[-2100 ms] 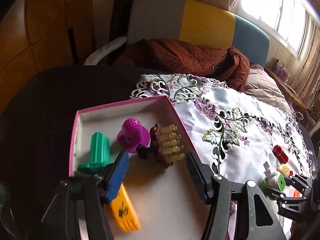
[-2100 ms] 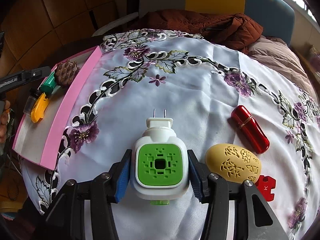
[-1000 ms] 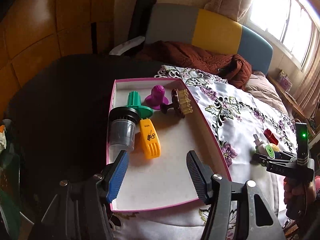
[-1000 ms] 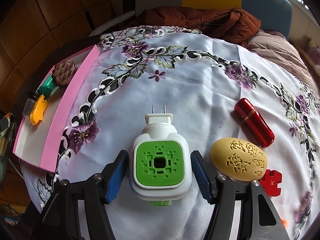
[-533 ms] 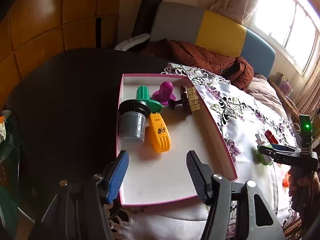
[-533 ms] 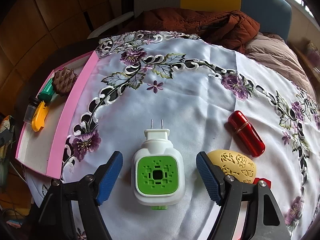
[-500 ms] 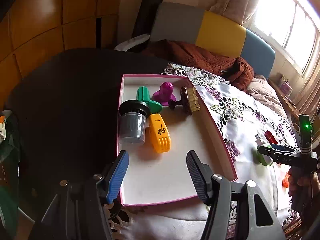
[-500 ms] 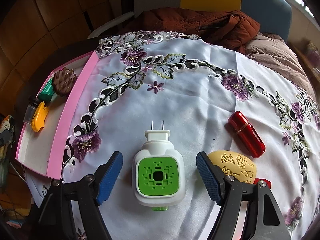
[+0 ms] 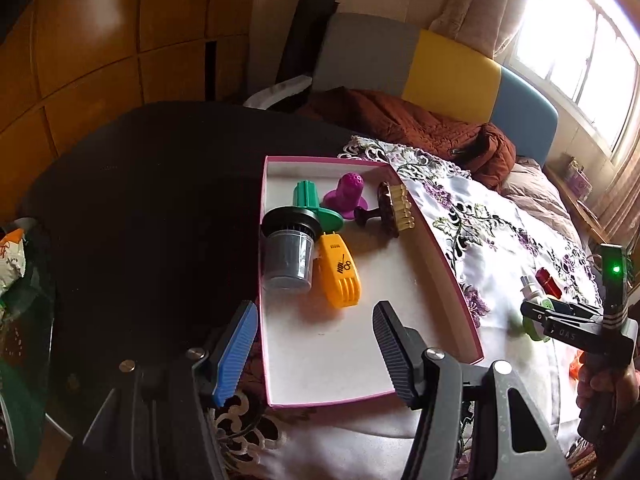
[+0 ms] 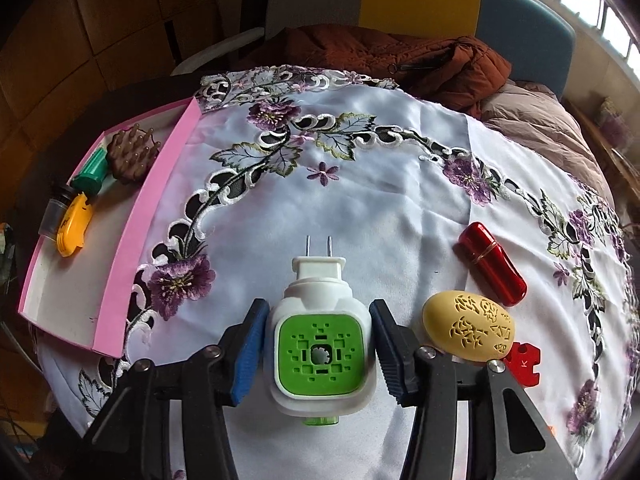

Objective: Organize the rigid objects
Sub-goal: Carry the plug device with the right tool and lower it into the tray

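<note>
Plug-in diffuser (image 10: pixel 322 336), white with a green face, lies on the embroidered cloth (image 10: pixel 360 208) between the right tongs (image 10: pixel 316 354), prongs pointing to twelve o'clock; the jaws have just been closing and both pads now sit against its sides, a clenched hold, probably so that it can be carried to the pink tray (image 9: pixel 440 264). At its three o'clock lie a yellow egg-shaped case (image 10: pixel 470 326), a red tube (image 10: pixel 492 268) and a small red tag (image 10: pixel 522 362), unsorted. The tray already holds a grey cup (image 9: pixel 289 254), an orange clipper (image 9: pixel 339 276), a green piece (image 9: pixel 312 202), a purple stopper (image 9: pixel 346 196) and a brown brush (image 9: pixel 394 208), grouped toward twelve o'clock. Left tongs (image 9: pixel 314 354) hover released over the tray's bare near end.
</note>
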The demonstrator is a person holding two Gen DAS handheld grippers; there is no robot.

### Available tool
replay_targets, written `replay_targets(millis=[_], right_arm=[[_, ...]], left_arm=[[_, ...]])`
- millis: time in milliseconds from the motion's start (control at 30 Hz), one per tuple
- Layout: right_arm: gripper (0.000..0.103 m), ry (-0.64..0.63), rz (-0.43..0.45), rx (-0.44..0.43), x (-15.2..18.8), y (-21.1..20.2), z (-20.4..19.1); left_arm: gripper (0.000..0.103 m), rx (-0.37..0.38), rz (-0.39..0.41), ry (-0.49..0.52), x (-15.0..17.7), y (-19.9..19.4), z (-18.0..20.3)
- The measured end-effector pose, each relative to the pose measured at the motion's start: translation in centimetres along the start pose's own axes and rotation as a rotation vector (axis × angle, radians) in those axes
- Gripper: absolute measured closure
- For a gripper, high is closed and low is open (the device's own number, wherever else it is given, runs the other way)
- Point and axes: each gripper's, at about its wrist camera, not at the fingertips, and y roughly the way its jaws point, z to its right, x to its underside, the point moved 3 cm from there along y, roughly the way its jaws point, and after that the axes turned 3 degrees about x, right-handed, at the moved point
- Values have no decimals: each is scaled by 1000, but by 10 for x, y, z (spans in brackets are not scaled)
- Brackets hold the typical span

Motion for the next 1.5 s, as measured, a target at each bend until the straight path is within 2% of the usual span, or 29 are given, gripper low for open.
replay_targets(millis=[200,467,800,1033,1267,1500], right_arm=[[51,-1,57,-43,-9,-20,-21],[51,-30,115,-161,-28,-40,-72],[51,-101,101,-259,-45,-30,-142],[51,-131,57,-241,-54,-1,-168],[51,-166,7,-144,-63,41,-176],[49,-154,14,-159,-62,40,-173]], left_arm=[[42,1,-5,-8,3,-2,-5],[42,2,-8,-20,5,-1,-11],[42,-4,-9,-55,5,0,-26],[42,-11,-8,-86,3,2,-38],[42,-18,-19,-86,4,7,-40],[42,-21,-11,-81,4,6,-38]])
